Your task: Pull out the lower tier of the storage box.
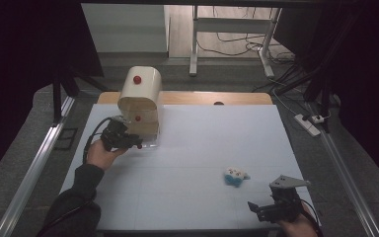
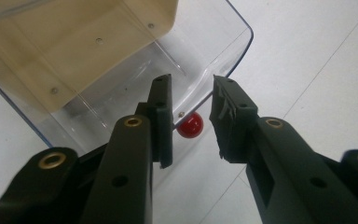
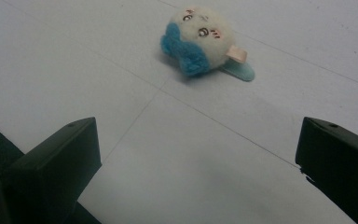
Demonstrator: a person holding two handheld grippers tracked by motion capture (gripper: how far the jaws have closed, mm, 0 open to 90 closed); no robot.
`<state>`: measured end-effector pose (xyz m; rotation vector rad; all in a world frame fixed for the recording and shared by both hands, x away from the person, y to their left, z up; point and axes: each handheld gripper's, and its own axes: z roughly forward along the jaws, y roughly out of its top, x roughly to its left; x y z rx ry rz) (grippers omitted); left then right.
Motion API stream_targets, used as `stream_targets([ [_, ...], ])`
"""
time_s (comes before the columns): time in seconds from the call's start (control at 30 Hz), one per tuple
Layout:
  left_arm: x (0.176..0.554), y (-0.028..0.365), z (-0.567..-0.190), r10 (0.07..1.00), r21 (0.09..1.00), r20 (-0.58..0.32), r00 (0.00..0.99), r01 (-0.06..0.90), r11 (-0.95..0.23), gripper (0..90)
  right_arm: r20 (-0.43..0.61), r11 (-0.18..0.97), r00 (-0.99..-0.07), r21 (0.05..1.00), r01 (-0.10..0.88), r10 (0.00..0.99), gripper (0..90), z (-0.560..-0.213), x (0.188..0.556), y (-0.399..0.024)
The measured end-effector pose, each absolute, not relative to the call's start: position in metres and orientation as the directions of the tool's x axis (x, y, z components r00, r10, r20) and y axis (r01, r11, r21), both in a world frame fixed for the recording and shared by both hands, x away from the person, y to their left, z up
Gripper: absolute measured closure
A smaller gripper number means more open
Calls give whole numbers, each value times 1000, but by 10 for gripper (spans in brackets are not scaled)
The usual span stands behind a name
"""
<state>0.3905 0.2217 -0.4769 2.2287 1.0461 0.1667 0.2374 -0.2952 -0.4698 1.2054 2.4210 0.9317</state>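
A cream box with a rounded lid and a red knob stands at the table's back left. From its base a clear plastic drawer sticks out, with a small red knob on its front. My left gripper points at that drawer; the knob sits between the jaws, close to the left pad, with a gap to the right one. A white and blue plush toy lies on the mat at the front right. My right gripper rests just short of it, jaws wide open and holding nothing.
A white mat covers the table, with a wooden edge showing at the back. Metal rails run along both sides. A power strip and cables lie on the floor at the right, and a desk frame stands behind.
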Motion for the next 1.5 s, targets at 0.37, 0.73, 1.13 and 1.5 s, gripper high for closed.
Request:
stream_targets([
  [0.37, 379, 217, -481, 725, 611, -130, 676, 631, -478, 666, 33, 446, -615, 657, 607, 788, 0, -470, 237, -295],
  [0.73, 365, 211, -487, 727, 583, -116, 677, 639, -502, 632, 28, 449, -615, 657, 606, 788, 0, -470, 237, -295],
  [1.13, 362, 211, -490, 736, 599, -131, 664, 645, -475, 595, 26, 449, -616, 661, 601, 787, 0, -470, 236, -295],
  [1.5, 359, 207, -488, 743, 613, -119, 659, 637, -467, 422, 23, 454, -618, 659, 600, 785, 0, -469, 236, -294],
])
